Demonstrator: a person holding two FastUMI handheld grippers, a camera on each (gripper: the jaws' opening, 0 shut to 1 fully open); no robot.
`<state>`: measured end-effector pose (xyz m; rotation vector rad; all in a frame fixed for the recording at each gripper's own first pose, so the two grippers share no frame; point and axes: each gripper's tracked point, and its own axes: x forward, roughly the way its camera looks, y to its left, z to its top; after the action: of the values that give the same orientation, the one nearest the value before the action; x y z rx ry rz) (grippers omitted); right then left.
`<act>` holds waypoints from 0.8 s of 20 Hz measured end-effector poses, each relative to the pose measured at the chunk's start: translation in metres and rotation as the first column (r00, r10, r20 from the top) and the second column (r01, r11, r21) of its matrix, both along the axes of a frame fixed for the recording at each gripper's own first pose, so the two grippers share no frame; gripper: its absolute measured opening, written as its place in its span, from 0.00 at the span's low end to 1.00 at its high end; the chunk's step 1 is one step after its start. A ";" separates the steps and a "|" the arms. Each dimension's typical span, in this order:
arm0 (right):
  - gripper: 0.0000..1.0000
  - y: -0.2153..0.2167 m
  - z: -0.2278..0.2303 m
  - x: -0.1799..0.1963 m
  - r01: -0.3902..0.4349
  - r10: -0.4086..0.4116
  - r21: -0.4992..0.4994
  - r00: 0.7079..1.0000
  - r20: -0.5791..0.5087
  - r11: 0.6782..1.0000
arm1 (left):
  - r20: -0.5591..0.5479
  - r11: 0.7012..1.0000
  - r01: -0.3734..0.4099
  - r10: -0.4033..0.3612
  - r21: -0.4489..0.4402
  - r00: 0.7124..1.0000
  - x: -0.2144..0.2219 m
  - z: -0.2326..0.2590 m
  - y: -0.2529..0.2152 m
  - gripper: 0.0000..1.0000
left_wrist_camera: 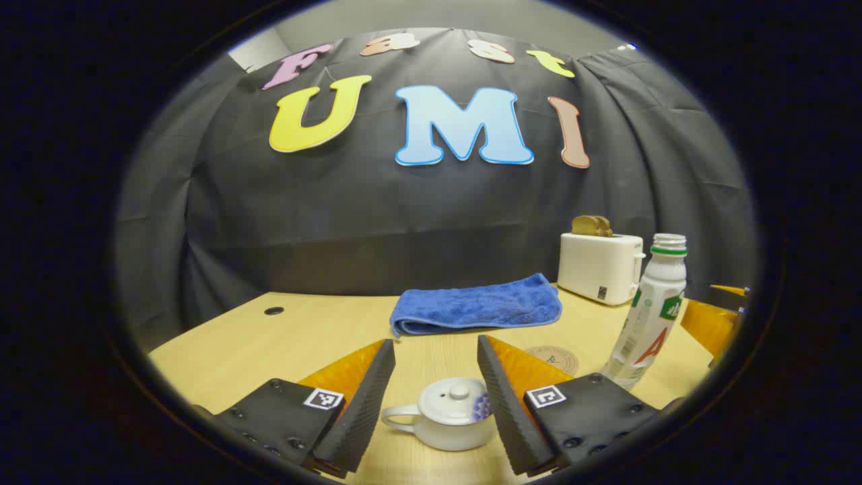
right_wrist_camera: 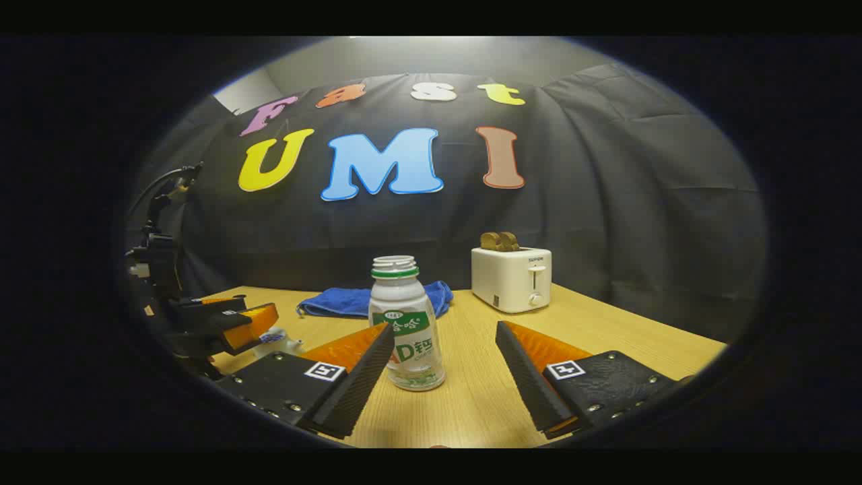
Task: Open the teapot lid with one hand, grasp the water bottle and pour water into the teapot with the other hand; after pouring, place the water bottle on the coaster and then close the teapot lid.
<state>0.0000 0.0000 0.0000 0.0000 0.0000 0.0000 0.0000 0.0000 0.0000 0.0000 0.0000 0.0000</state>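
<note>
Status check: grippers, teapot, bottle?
Left gripper open, straddling small white ceramic teapot, lid on. Right gripper open, near uncapped white plastic water bottle upright on wooden table. Path clear.

You face a black cloth wall hung in folds behind a pale wooden table, with a strip of plain grey wall above the cloth.

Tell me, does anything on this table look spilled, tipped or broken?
Nothing stands out. The teapot sits upright with its lid on, the capless water bottle stands upright, the blue towel lies folded, and the table looks dry.
</note>
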 end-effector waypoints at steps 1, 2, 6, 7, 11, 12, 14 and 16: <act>0.94 -0.001 -0.002 0.001 0.000 0.000 -0.002 1.000 -0.003 1.000 | -0.009 1.000 0.008 -0.008 0.006 1.000 0.002 -0.004 -0.004 0.85; 0.93 -0.001 -0.003 0.002 0.000 0.000 -0.004 1.000 -0.005 1.000 | -0.016 1.000 0.009 -0.008 0.011 1.000 0.003 -0.007 -0.005 0.84; 0.93 -0.002 -0.005 0.003 0.002 -0.002 0.001 1.000 -0.012 1.000 | -0.035 1.000 0.003 -0.002 0.013 0.999 0.009 -0.016 -0.006 0.78; 0.93 -0.004 -0.007 0.003 0.004 -0.004 0.001 1.000 -0.015 1.000 | -0.040 1.000 -0.002 0.003 0.011 0.999 0.010 -0.019 -0.006 0.76; 0.93 -0.007 -0.010 0.004 0.008 -0.008 0.003 1.000 -0.026 1.000 | -0.048 1.000 0.008 -0.008 -0.006 0.999 0.012 -0.022 -0.008 0.67; 0.93 -0.007 -0.011 0.004 0.010 -0.010 0.005 1.000 -0.028 1.000 | -0.054 1.000 0.017 -0.018 -0.008 0.998 0.011 -0.024 -0.011 0.63; 0.93 -0.007 -0.013 0.004 0.010 -0.010 0.009 0.999 -0.036 1.000 | -0.047 1.000 0.029 -0.030 -0.005 0.998 0.012 -0.022 -0.014 0.56; 0.93 -0.006 -0.015 0.004 0.005 -0.005 0.011 0.999 -0.043 1.000 | -0.046 1.000 0.029 -0.029 0.008 0.999 0.012 -0.020 -0.014 0.45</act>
<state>0.0044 -0.0057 -0.0152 0.0110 0.0425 -0.0052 0.0120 -0.0143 -0.0198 0.0088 0.0461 -0.0290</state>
